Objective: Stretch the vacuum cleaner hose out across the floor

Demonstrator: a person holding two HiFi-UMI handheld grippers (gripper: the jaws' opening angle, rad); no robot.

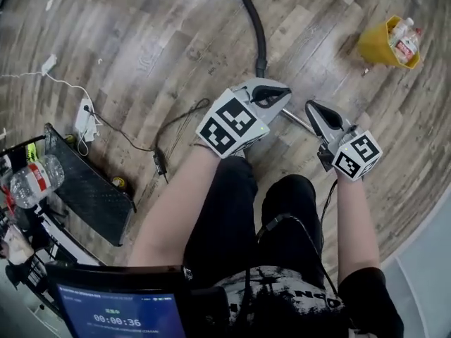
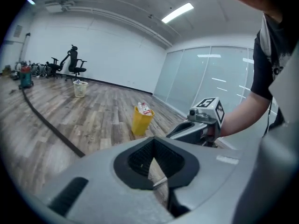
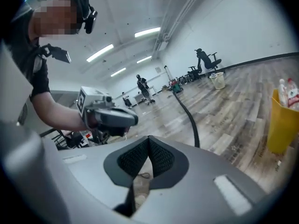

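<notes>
Clenched on nothing, left gripper (image 1: 275, 94) hovers over the near end of the hose (image 1: 252, 20) on the floor, with right gripper (image 1: 317, 113) beside it, likewise closed. Best, I judge, to open one, clamp that end squarely and pull straight.

A dark screen (image 1: 116, 315) at the bottom edge of the head view shows a timer reading 00:00:36, with a line of small characters above it too small to read. The white print on the person's black shirt (image 1: 282, 287) is unreadable.
</notes>
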